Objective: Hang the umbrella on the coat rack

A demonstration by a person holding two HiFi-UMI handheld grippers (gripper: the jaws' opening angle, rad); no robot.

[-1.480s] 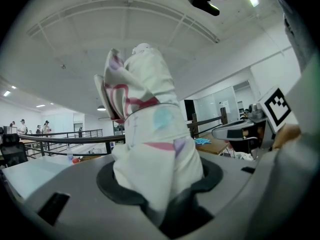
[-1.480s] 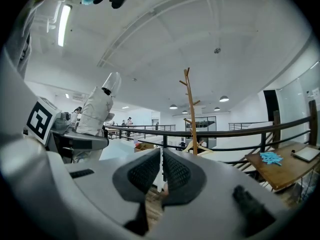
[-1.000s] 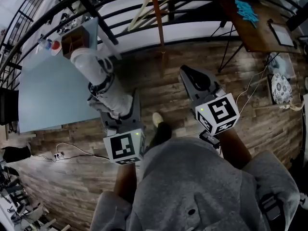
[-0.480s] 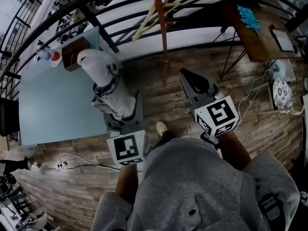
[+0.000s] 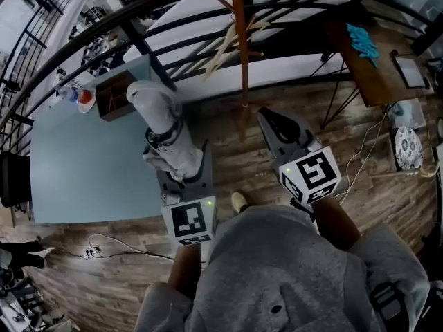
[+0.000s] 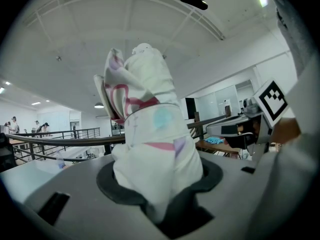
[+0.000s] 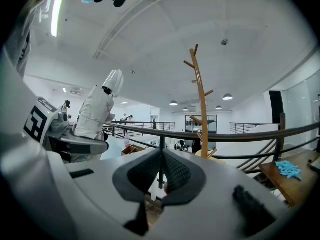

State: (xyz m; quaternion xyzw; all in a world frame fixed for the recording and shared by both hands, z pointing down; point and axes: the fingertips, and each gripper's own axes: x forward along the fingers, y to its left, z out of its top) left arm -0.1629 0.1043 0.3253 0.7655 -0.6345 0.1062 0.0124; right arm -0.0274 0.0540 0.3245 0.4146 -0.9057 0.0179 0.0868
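A folded white umbrella (image 5: 163,126) with pink markings (image 6: 150,134) stands up out of my left gripper (image 5: 178,171), whose jaws are shut on its lower end (image 6: 157,194). In the right gripper view the umbrella (image 7: 97,109) shows at the left. The wooden coat rack (image 5: 239,40), a thin pole with short branch pegs (image 7: 201,109), stands ahead by the black railing. It lies slightly right of the umbrella and apart from it. My right gripper (image 5: 268,116) is level with the left one, its jaws shut with nothing between them (image 7: 161,171).
A light blue table (image 5: 76,158) with a brown box (image 5: 114,95) and a bottle sits at the left. A black railing (image 5: 173,54) runs across behind the rack. A brown desk (image 5: 367,61) stands at the right. Cables (image 5: 104,244) trail over the wooden floor.
Both grippers and the person have moved forward towards the coat rack; the rack and railing now sit lower and nearer in the head view. Neither grip has changed.
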